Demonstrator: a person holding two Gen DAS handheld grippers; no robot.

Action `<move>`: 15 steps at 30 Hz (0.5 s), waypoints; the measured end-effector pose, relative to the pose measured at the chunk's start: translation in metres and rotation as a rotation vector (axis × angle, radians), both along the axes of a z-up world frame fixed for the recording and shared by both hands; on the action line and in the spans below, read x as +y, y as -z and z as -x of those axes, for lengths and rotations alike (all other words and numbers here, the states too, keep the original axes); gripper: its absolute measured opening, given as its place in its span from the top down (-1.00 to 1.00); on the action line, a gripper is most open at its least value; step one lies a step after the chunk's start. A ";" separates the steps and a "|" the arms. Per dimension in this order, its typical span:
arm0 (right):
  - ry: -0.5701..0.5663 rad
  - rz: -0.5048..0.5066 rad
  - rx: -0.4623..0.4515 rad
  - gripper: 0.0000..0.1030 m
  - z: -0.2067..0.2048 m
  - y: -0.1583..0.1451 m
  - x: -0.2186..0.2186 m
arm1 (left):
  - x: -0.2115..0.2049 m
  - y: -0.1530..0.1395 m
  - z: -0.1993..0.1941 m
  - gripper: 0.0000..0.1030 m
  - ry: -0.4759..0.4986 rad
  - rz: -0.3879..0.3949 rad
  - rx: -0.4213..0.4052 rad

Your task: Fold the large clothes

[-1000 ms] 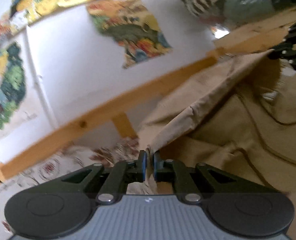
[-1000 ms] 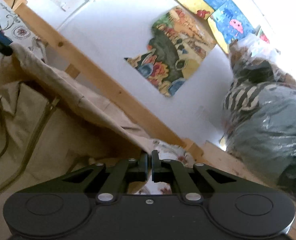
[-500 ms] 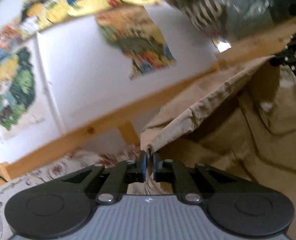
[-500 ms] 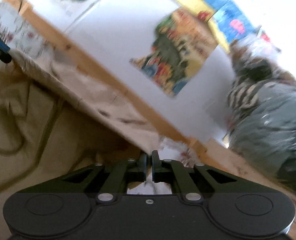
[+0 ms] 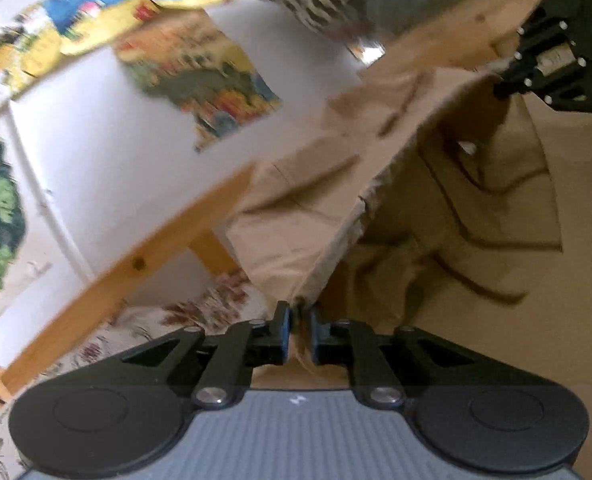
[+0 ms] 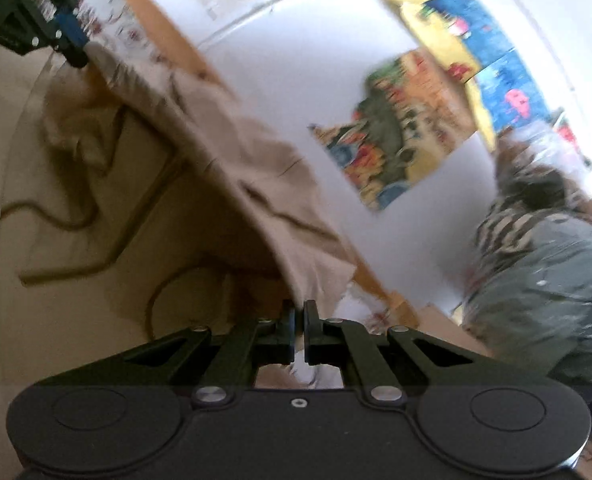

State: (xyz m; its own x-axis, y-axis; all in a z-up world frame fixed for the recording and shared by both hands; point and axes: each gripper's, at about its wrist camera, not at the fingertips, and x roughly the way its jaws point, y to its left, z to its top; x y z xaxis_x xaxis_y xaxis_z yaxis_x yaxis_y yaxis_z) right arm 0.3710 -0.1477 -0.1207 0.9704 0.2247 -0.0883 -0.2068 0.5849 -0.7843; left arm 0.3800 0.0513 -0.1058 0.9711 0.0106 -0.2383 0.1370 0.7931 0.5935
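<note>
A large tan garment [image 5: 447, 216] with dark seams lies spread below and hangs between both grippers. My left gripper [image 5: 297, 320] is shut on one corner of its lifted edge. My right gripper [image 6: 299, 316] is shut on the other corner; the same garment [image 6: 108, 208] shows there. The lifted edge [image 5: 335, 160] stretches taut between them, above the rest of the cloth. The right gripper shows at the far right of the left wrist view [image 5: 551, 64], and the left gripper at the top left of the right wrist view [image 6: 36, 12].
A wooden rail [image 5: 144, 256] runs along a white wall with colourful pictures [image 5: 200, 80]. A floral patterned cloth [image 5: 200, 312] covers the surface under the garment. A plastic bag of clothes [image 6: 547, 240] sits to the right, by the rail.
Both grippers have raised the garment's edge higher. The fold of cloth now hangs more steeply over the rest, and both views have tilted.
</note>
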 end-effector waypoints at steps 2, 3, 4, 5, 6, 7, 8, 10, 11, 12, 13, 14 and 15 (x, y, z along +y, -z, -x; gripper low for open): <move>-0.002 0.019 0.022 0.91 -0.004 0.003 0.003 | 0.000 -0.001 -0.002 0.49 0.018 0.016 0.055; -0.006 0.025 0.031 0.89 -0.005 0.003 0.004 | 0.002 -0.003 -0.002 0.43 0.027 0.036 0.077; -0.011 0.024 0.036 0.87 -0.005 0.003 0.004 | 0.005 -0.008 -0.002 0.30 0.030 0.074 0.104; -0.012 0.020 0.040 0.86 -0.005 0.003 0.004 | 0.010 -0.013 -0.002 0.10 0.029 0.129 0.138; -0.014 0.014 0.043 0.84 -0.005 0.002 0.004 | 0.017 -0.020 -0.003 -0.01 0.025 0.201 0.177; -0.012 0.006 0.044 0.84 -0.005 0.001 0.004 | 0.025 -0.025 -0.003 -0.19 0.021 0.266 0.210; -0.011 -0.004 0.049 0.84 -0.005 -0.001 0.003 | 0.032 -0.030 -0.004 -0.34 0.015 0.325 0.236; -0.010 -0.009 0.055 0.84 -0.004 -0.001 0.002 | 0.046 -0.040 0.000 -0.41 -0.001 0.441 0.292; -0.012 -0.007 0.053 0.84 -0.003 0.001 0.002 | 0.053 -0.046 0.001 -0.41 -0.012 0.489 0.306; -0.014 -0.003 0.054 0.85 -0.003 0.002 0.002 | 0.059 -0.052 0.002 -0.41 -0.020 0.531 0.310; -0.015 -0.003 0.056 0.86 -0.003 0.004 0.002 | 0.064 -0.061 0.002 -0.41 -0.034 0.567 0.292; -0.016 -0.007 0.056 0.86 -0.002 0.004 0.001 | 0.070 -0.070 0.001 -0.45 -0.051 0.599 0.263; -0.015 -0.012 0.057 0.87 -0.002 0.005 0.001 | 0.075 -0.078 -0.004 -0.47 -0.069 0.630 0.233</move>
